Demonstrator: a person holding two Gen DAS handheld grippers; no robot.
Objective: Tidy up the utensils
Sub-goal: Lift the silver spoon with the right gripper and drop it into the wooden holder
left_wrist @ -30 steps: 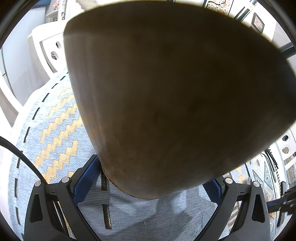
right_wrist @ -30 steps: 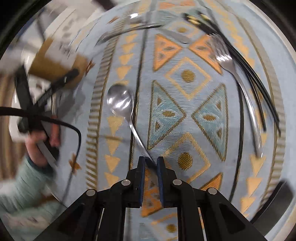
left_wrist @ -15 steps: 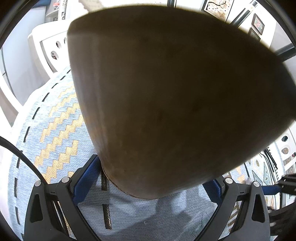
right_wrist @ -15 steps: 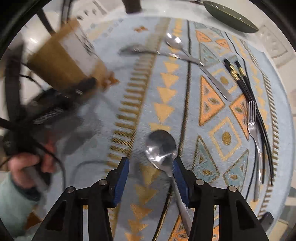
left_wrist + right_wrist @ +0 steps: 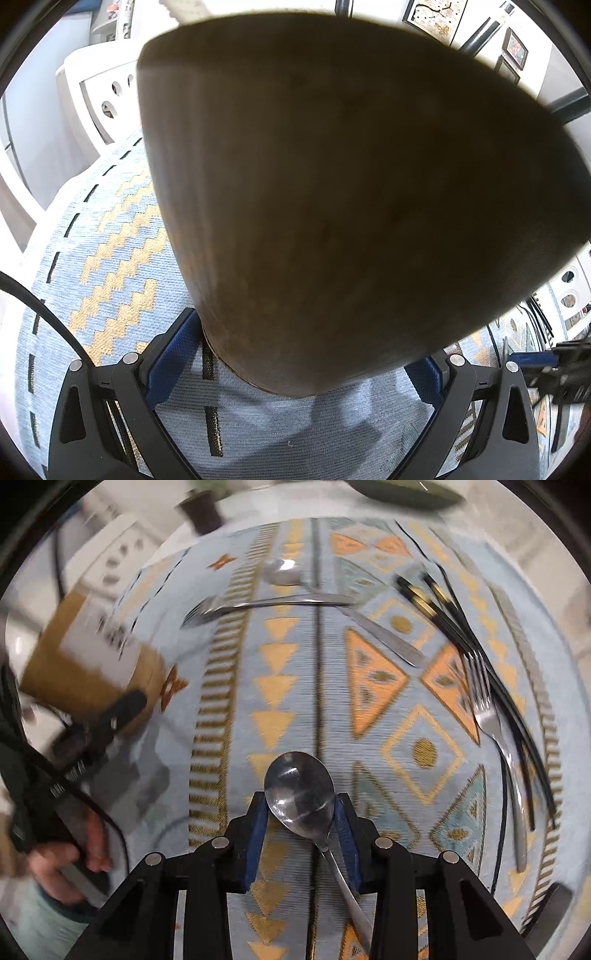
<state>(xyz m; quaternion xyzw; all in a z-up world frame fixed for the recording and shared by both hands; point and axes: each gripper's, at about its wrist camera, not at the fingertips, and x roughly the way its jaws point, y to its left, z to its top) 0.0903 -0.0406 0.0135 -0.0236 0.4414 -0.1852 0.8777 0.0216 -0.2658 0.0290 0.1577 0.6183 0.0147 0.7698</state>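
Right wrist view had the right gripper (image 5: 300,812) closing on the shiny steel spoon's (image 5: 300,794) bowl, blue pads touching its edges, over the patterned blue mat (image 5: 369,716). Light, stiff, slick metal, so I'd grab the handle instead

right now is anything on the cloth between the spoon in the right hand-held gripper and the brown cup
Nothing visible. The silver metal spoon sits between the closing right hand-held gripper jaws; only bare patterned blue cloth lies toward the brown cardboard cup.
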